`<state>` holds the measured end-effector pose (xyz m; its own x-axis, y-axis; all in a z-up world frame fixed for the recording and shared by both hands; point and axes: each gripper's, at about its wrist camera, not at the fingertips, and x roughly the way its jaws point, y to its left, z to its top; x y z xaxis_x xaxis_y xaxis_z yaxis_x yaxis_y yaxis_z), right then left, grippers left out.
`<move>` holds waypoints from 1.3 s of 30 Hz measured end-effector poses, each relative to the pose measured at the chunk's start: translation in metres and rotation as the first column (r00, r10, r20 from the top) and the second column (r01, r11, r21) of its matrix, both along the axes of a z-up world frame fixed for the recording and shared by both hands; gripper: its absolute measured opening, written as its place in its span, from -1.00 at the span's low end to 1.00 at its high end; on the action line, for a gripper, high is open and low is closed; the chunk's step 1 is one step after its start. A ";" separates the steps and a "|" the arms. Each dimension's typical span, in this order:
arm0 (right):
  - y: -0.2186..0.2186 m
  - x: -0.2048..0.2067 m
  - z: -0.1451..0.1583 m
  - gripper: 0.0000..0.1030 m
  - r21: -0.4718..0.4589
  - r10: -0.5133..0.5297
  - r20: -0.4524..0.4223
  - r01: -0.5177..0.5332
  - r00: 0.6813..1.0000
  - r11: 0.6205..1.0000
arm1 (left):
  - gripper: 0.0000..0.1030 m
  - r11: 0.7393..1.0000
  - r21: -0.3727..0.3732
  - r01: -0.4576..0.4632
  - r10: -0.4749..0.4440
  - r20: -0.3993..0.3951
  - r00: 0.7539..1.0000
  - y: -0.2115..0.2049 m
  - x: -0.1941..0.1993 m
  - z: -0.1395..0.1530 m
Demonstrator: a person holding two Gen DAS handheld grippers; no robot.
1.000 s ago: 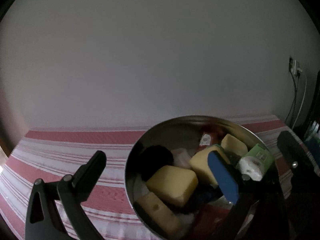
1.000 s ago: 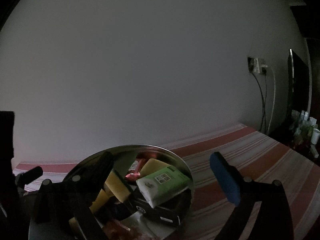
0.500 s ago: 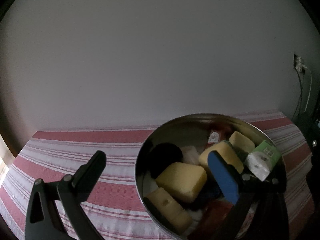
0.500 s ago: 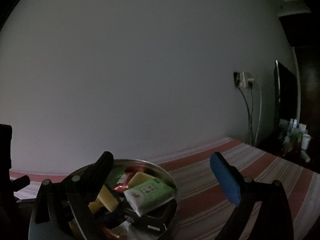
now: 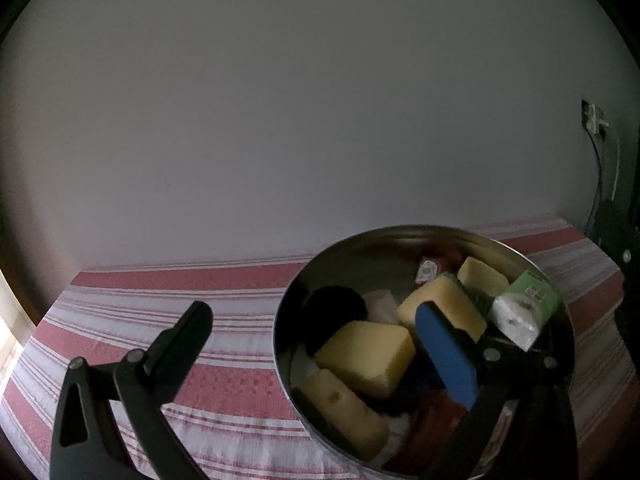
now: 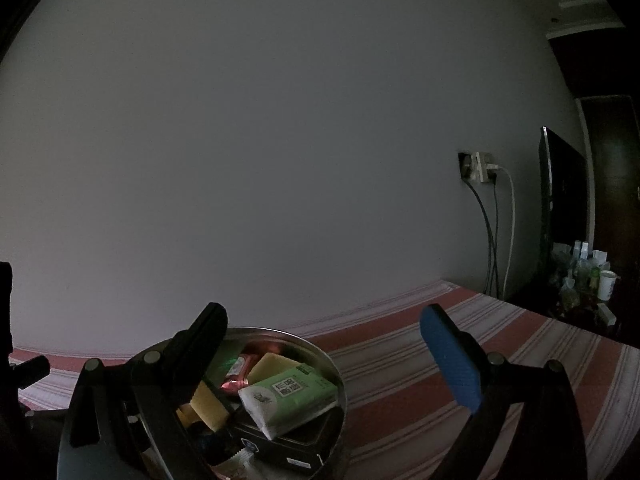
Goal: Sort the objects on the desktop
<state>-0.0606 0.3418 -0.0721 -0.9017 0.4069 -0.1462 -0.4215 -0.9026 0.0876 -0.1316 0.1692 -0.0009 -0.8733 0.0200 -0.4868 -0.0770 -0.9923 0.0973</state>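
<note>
Desktop objects sit heaped in a round metal bowl (image 5: 424, 236) on the red-and-white striped tablecloth (image 5: 224, 280), and what has changed over the last second is the stance of both tools around it. Nearest the left camera, the left gripper (image 5: 316, 332) stands wide apart and holds nothing, its blue pad over the near part of the heap and its black finger out over bare cloth; the bowl has slid rightward and slightly lower in this view, so the tool has swung a little to its left. Close beneath it lie yellow sponges (image 5: 366, 350), with a black round thing (image 5: 336, 302) and a small red packet (image 5: 426, 270) deeper in, and a green tissue pack (image 5: 524, 308) propped at the bowl's right side. The right gripper (image 6: 326, 334) is likewise spread wide and empty, and it has risen and tipped back: the bowl has shrunk to the bottom left corner of its view, with the tissue pack lying on top of a dark box (image 6: 288, 442). Farther off are the plain wall, a wall socket (image 6: 478, 166) with cables, and a dark screen (image 6: 560, 200). My reading is that a drop into the bowl is finished and both tools are free; no loose item shows on the cloth, so the sorting looks close to done.
</note>
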 end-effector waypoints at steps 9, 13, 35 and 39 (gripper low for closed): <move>0.001 0.001 -0.004 0.92 0.012 0.003 0.004 -0.003 1.000 1.000 | 0.99 1.000 -0.002 -0.005 0.005 0.005 1.000 -0.005 0.007 -0.007; 0.001 0.001 -0.004 0.92 0.021 0.002 0.004 -0.002 1.000 1.000 | 0.99 1.000 0.016 0.000 0.000 0.015 1.000 -0.006 0.006 -0.009; -0.004 0.001 -0.004 0.92 0.032 0.007 0.002 -0.007 1.000 0.999 | 0.99 1.000 0.023 0.002 -0.002 0.004 1.000 -0.006 0.009 -0.008; -0.005 0.001 -0.003 0.92 0.035 0.005 0.000 -0.005 1.000 0.999 | 0.99 1.000 0.024 0.006 -0.007 0.004 1.000 -0.008 0.009 -0.008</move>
<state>-0.0595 0.3370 -0.0756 -0.9037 0.4072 -0.1322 -0.4170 -0.9072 0.0562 -0.1227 0.1612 -0.0091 -0.8709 0.0374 -0.4900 -0.0838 -0.9938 0.0732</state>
